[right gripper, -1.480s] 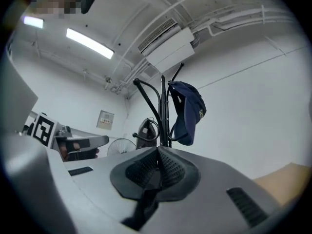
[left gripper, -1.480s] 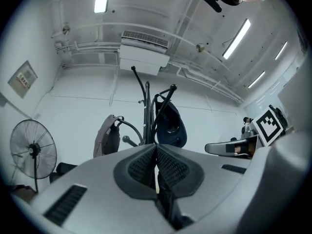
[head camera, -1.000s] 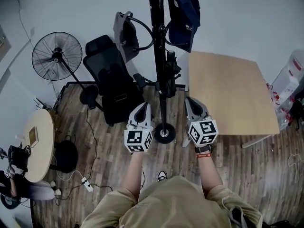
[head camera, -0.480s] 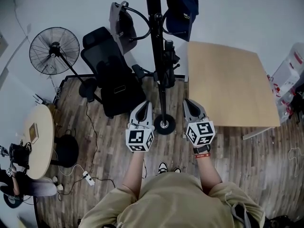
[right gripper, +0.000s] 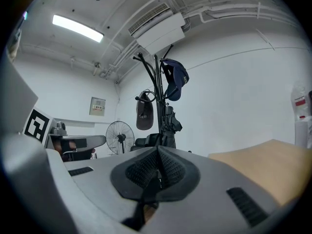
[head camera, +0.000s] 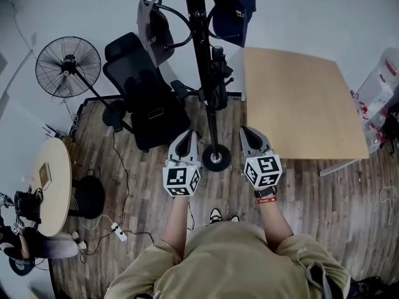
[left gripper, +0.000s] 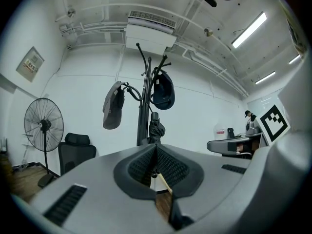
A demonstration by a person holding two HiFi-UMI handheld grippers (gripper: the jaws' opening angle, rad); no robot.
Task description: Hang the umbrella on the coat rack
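Note:
A black folded umbrella [head camera: 217, 73] hangs upright on the black coat rack [head camera: 204, 73], beside its pole; it also shows in the left gripper view [left gripper: 155, 128] and the right gripper view [right gripper: 169, 121]. My left gripper [head camera: 184, 149] and right gripper [head camera: 250, 143] hover side by side in front of the rack's round base [head camera: 216, 159], one on each side of it. Both are shut with nothing between their jaws. Neither touches the umbrella or the rack.
A grey cap [head camera: 153, 36] and a navy cap [head camera: 232, 5] hang on the rack's hooks. A black office chair [head camera: 142, 98] and a standing fan [head camera: 67, 67] are to the left, a wooden table [head camera: 299, 108] to the right, a round table [head camera: 47, 182] at far left.
The view has shifted slightly; the rack and chair sit a little higher and further left in the picture. Both grippers stay shut and keep their places in front of the rack's base.

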